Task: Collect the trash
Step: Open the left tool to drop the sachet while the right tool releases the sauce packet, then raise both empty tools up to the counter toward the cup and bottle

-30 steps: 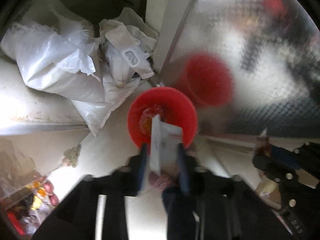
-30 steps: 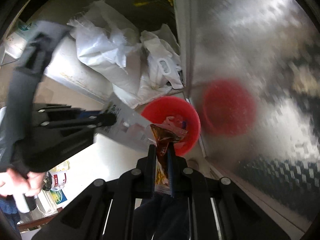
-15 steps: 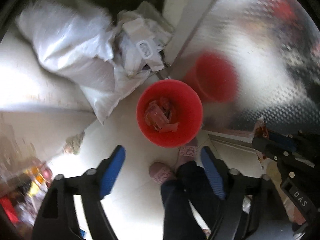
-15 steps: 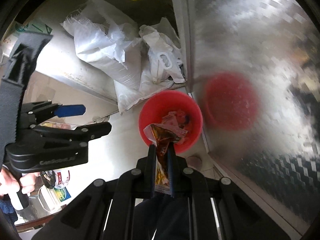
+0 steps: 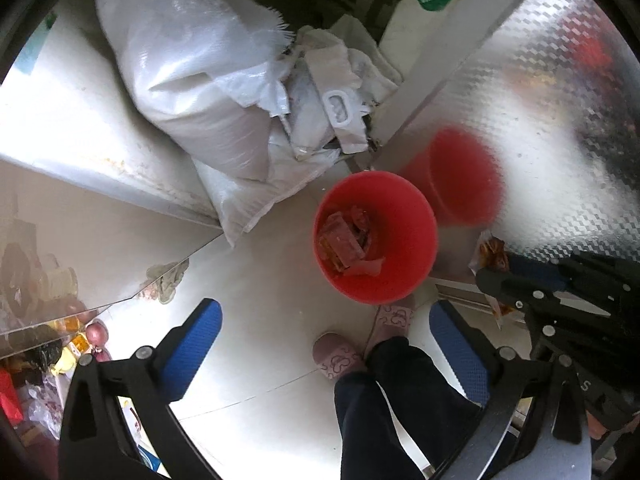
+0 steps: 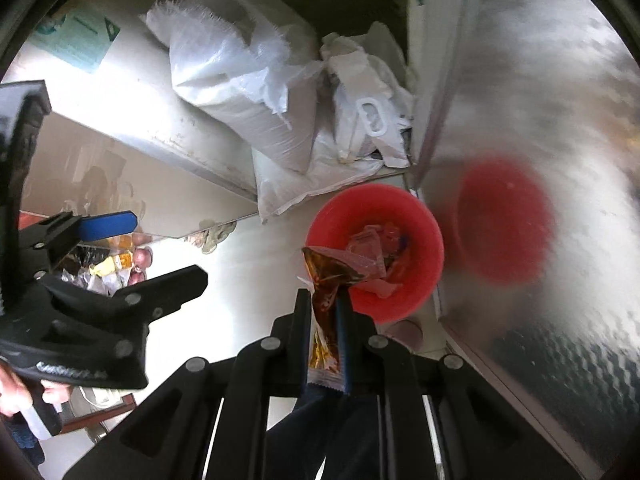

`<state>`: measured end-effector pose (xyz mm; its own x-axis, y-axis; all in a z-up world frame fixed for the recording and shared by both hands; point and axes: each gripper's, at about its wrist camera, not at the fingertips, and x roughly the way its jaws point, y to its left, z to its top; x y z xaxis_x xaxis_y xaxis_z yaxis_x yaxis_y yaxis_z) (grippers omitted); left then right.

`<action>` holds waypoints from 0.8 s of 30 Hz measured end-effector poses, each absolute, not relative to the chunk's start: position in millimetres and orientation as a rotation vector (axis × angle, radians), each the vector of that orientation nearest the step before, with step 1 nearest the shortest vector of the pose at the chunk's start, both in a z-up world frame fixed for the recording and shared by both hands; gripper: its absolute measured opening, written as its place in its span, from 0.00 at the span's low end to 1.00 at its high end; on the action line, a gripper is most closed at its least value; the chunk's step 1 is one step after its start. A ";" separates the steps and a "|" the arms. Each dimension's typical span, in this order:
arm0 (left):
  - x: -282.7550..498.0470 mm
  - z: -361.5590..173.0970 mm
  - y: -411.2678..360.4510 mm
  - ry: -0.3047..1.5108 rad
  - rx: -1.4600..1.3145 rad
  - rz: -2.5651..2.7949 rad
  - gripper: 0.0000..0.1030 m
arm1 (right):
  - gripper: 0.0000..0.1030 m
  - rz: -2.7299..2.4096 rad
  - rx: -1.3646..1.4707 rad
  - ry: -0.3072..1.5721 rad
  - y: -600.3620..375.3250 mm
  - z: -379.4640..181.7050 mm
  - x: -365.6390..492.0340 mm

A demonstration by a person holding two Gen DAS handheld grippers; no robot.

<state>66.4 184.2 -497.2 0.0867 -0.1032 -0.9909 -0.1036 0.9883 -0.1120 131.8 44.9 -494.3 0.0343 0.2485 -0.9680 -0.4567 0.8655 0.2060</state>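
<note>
Gone from the left gripper (image 5: 324,340): the white card it pinched a second ago; its blue pads now stand far apart and are opening still, nothing between them

Left gripper: points straight down at the pale floor (image 5: 256,280), offset to the near-left of the red bucket (image 5: 416,216). Seen from the right wrist view (image 6: 160,248) it hangs at the left edge, one hand (image 6: 12,396) on its handle

Right gripper (image 6: 325,308): tipped steeply down, just short of the bucket's near rim (image 6: 400,308). Jaws nearly together and easing apart, pads pressing on one brown snack wrapper (image 6: 328,276) that sticks up between them, its crumpled top overlapping the bucket's near edge in the picture

Count:
- red bucket, one, on the floor against a patterned metal panel (image 5: 540,80) that carries its blurred red reflection
- wrappers in the bucket (image 5: 344,240), a loose heap of reddish pieces, number not clear
- wrapper in the right jaws, one
- white woven sacks (image 5: 192,92), at least two, piled behind the bucket, with a white plastic bag (image 5: 336,92) on top
- pink slippers (image 5: 336,354), two, below dark trouser legs (image 5: 392,400)
- clutter of packets (image 5: 60,352) at lower left, uncounted
</note>
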 end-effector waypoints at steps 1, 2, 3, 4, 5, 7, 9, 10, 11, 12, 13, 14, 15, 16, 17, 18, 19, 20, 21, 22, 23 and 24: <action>65.1 -498.0 186.9 1.489 -0.168 0.009 1.00 | 0.14 0.549 -0.185 1.438 47.5 -495.5 131.7; 64.3 -499.3 189.5 1.492 -0.167 0.017 1.00 | 0.16 0.551 -0.194 1.437 49.4 -496.6 131.7; 63.2 -500.2 191.9 1.491 -0.168 0.022 1.00 | 0.17 0.550 -0.204 1.434 51.4 -498.0 131.9; 62.7 -500.6 193.5 1.492 -0.169 0.027 1.00 | 0.18 0.545 -0.214 1.431 52.9 -498.9 132.6; 61.9 -501.6 196.0 1.491 -0.172 0.032 1.00 | 0.19 0.539 -0.220 1.430 54.2 -499.6 132.9; 61.4 -502.8 199.4 1.488 -0.179 0.039 1.00 | 0.21 0.540 -0.227 1.433 56.3 -502.5 133.7; 61.0 -504.1 202.5 1.489 -0.181 0.048 1.00 | 0.33 0.534 -0.238 1.433 56.4 -505.4 134.4; 60.6 -505.0 204.2 1.491 -0.184 0.053 1.00 | 0.39 0.530 -0.242 1.430 56.5 -506.4 135.0; 60.2 -506.0 205.1 1.491 -0.187 0.058 1.00 | 0.55 0.526 -0.244 1.428 56.8 -507.6 135.4; 59.8 -506.6 206.5 1.491 -0.189 0.060 1.00 | 0.69 0.525 -0.245 1.424 56.6 -508.4 135.8; 59.5 -507.2 207.3 1.492 -0.192 0.063 1.00 | 0.74 0.526 -0.247 1.420 56.4 -508.8 135.9; 58.8 -506.9 207.9 1.493 -0.195 0.063 1.00 | 0.79 0.525 -0.257 1.418 57.1 -509.3 136.2; 58.3 -506.5 208.2 1.493 -0.202 0.061 1.00 | 0.81 0.520 -0.272 1.417 58.0 -509.9 135.7; 57.7 -506.1 208.3 1.491 -0.210 0.059 1.00 | 0.84 0.513 -0.289 1.417 59.0 -510.6 135.1; 57.3 -505.8 208.6 1.491 -0.213 0.058 1.00 | 0.85 0.509 -0.303 1.416 59.6 -510.7 134.3; 56.9 -505.3 208.6 1.492 -0.209 0.059 1.00 | 0.86 0.508 -0.310 1.417 59.8 -510.6 133.4; 56.4 -504.5 208.3 1.491 -0.203 0.062 1.00 | 0.87 0.508 -0.314 1.422 59.8 -510.3 132.6; 55.4 -502.8 208.8 1.489 -0.203 0.064 1.00 | 0.87 0.510 -0.314 1.427 59.6 -508.7 131.1; 54.0 -500.2 209.9 1.485 -0.208 0.067 1.00 | 0.87 0.509 -0.314 1.429 60.4 -507.1 130.1; 51.8 -496.7 211.6 1.482 -0.216 0.072 1.00 | 0.87 0.507 -0.321 1.429 60.9 -504.9 129.0; 50.2 -493.2 212.7 1.482 -0.221 0.075 1.00 | 0.87 0.509 -0.324 1.428 61.7 -501.9 127.9; 48.0 -488.3 213.1 1.480 -0.227 0.078 1.00 | 0.87 0.514 -0.327 1.425 62.5 -498.0 126.8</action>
<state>48.0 213.1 -488.3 0.0928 -0.0867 -0.9919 -0.1904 0.9763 -0.1031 126.8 62.5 -498.0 0.0645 0.1418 -0.9878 -0.5213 0.8488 0.0878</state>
